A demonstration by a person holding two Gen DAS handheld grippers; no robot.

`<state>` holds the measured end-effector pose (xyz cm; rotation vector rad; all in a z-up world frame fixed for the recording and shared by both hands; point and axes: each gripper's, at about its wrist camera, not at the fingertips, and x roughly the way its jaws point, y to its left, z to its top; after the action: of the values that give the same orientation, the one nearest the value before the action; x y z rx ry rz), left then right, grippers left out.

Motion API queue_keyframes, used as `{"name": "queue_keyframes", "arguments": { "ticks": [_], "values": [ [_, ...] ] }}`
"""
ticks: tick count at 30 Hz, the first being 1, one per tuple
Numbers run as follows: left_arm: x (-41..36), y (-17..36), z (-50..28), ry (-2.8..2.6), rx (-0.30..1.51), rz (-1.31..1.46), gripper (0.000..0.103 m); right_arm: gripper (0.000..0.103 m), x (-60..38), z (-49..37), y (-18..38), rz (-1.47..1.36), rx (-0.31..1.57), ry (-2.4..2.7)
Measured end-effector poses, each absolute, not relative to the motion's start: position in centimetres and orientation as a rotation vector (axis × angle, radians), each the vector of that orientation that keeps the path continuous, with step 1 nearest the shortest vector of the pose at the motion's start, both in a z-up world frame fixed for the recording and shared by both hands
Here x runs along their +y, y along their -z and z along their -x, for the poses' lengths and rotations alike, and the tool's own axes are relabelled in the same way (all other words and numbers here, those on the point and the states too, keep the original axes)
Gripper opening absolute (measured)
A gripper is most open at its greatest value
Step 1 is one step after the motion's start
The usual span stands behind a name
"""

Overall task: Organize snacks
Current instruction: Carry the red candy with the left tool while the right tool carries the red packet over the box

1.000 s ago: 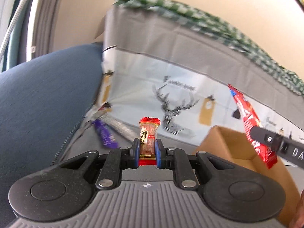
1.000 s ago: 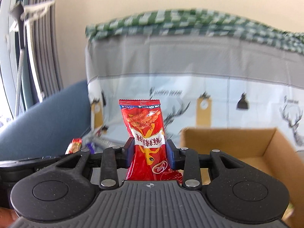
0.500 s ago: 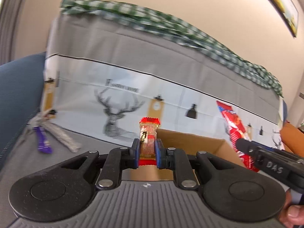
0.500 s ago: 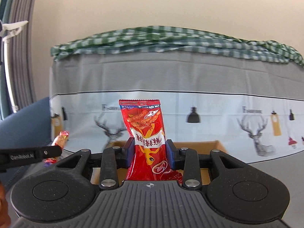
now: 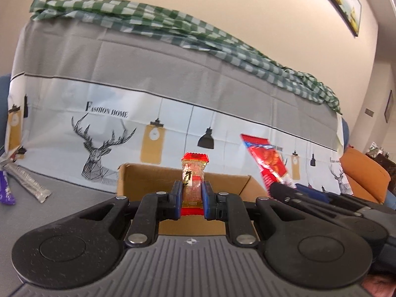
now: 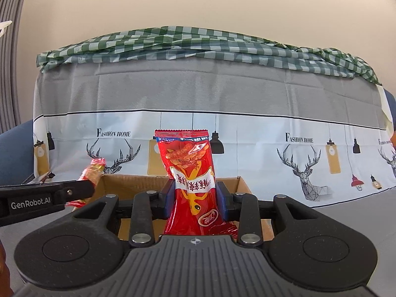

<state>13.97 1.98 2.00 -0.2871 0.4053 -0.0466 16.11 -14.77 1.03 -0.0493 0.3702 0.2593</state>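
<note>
My left gripper (image 5: 191,199) is shut on a small clear candy bar with red ends (image 5: 193,173), held upright over the near side of an open cardboard box (image 5: 148,175). My right gripper (image 6: 195,199) is shut on a tall red snack packet (image 6: 189,170), also upright in front of the same box (image 6: 247,188). In the right wrist view the left gripper (image 6: 81,190) and its candy bar (image 6: 95,170) show at the left. In the left wrist view the red packet (image 5: 267,158) shows at the right.
The box sits on a grey cloth-covered seat (image 5: 74,198) against a backrest draped in deer-print cloth (image 6: 247,99). A purple wrapper (image 5: 5,193) and a silver stick packet (image 5: 29,185) lie at the left. A green checked cloth (image 6: 198,44) tops the backrest.
Both grippers have swung right with their snacks and now face the box squarely; the box fills more of both views. The loose wrappers have slid to the left edge.
</note>
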Motion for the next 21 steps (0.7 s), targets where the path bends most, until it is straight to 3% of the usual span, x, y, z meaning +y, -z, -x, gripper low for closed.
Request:
{"name": "queue_keyframes", "arguments": {
  "ticks": [21],
  "values": [
    [1.90, -1.72, -13.89, 0.066, 0.411, 0.301, 0.017, 0.036, -14.57, -15.85, -1.18, 0.056, 0.352, -0.249]
  ]
}}
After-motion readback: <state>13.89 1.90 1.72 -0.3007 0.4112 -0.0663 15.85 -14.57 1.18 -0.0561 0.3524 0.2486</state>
